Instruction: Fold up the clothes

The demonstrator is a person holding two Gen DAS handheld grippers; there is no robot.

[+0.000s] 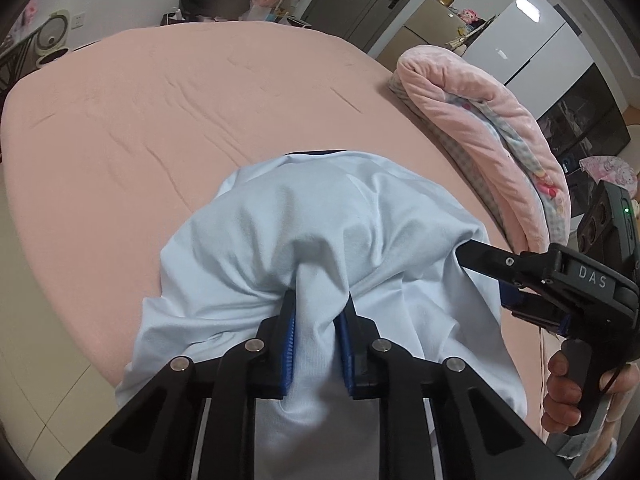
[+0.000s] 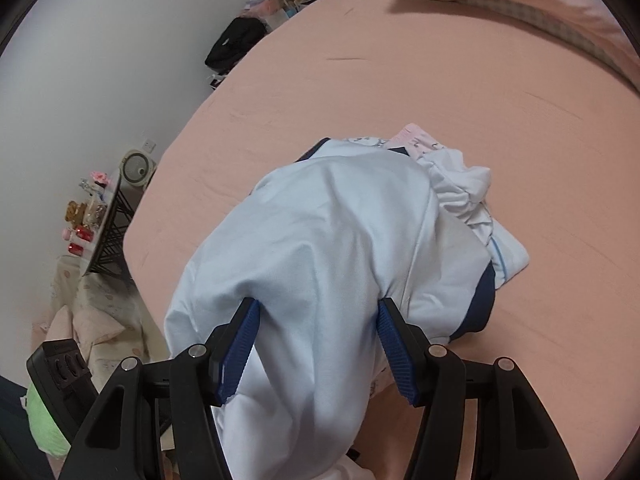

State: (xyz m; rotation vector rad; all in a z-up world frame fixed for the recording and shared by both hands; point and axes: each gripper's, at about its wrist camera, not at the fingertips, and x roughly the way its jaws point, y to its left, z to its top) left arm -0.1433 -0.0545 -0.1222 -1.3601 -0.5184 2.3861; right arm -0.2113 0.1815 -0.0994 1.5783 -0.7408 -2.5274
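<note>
While both hand-held grippers clamp the pale shirt (image 1: 320,232) | quilt (image 1: 488,128) right | clothes pile (image 2: 460,184) behind

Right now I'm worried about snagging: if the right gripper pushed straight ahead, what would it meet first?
The light blue shirt already bunched between the right gripper's fingers; beyond it, probably the pink bedsheet.

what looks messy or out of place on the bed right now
The light blue shirt is bunched, not flat, and lies partly over a small heap of other clothes instead of bare sheet. The left claw is shut on a fold of it; the right claw straddles a thick bunch.
</note>
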